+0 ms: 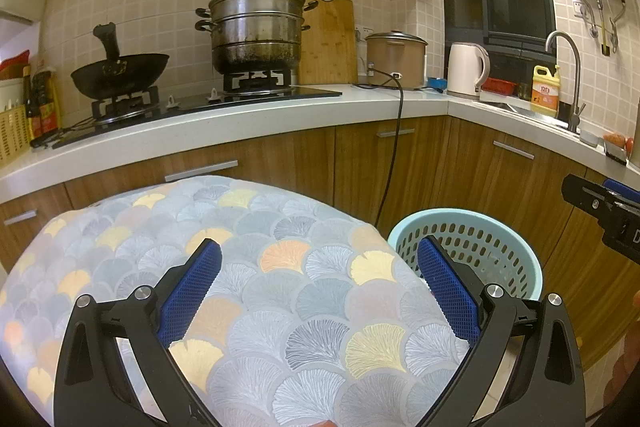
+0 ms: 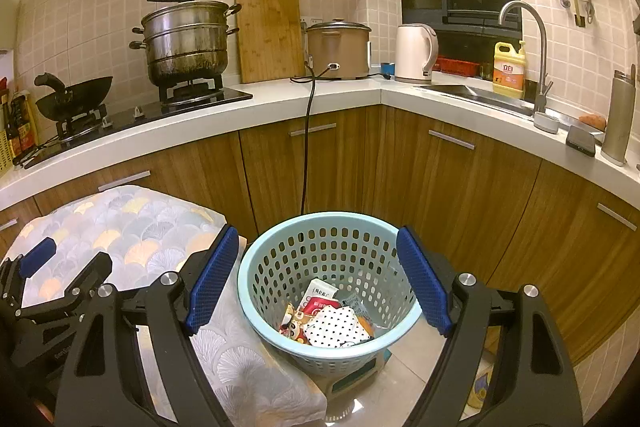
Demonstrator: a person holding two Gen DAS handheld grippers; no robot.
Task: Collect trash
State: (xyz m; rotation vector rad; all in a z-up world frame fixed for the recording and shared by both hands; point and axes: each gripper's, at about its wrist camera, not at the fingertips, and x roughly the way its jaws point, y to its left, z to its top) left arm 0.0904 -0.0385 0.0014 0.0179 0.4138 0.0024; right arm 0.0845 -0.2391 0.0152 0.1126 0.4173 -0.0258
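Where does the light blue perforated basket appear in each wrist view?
Left wrist: the basket sits lower right, beside the patterned cloth, partly behind a blue pad.
Right wrist: bottom centre, with wrappers inside.
Shared landmark: the black power cord.

Wrappers (image 2: 334, 319) in basket (image 2: 256, 291), just right of cloth-covered table (image 2: 132, 227), before cabinets (image 2: 440, 179).

Perforated matt pale-blue plastic basket (image 2: 280, 267) holding glossy printed wrappers (image 2: 320, 301); patterned woven cloth (image 1: 248, 267); smooth white worktop (image 2: 340, 99); wood-grain cabinet doors (image 2: 440, 187); scorched stainless-steel steamer (image 2: 186, 39); bamboo board (image 2: 268, 35)
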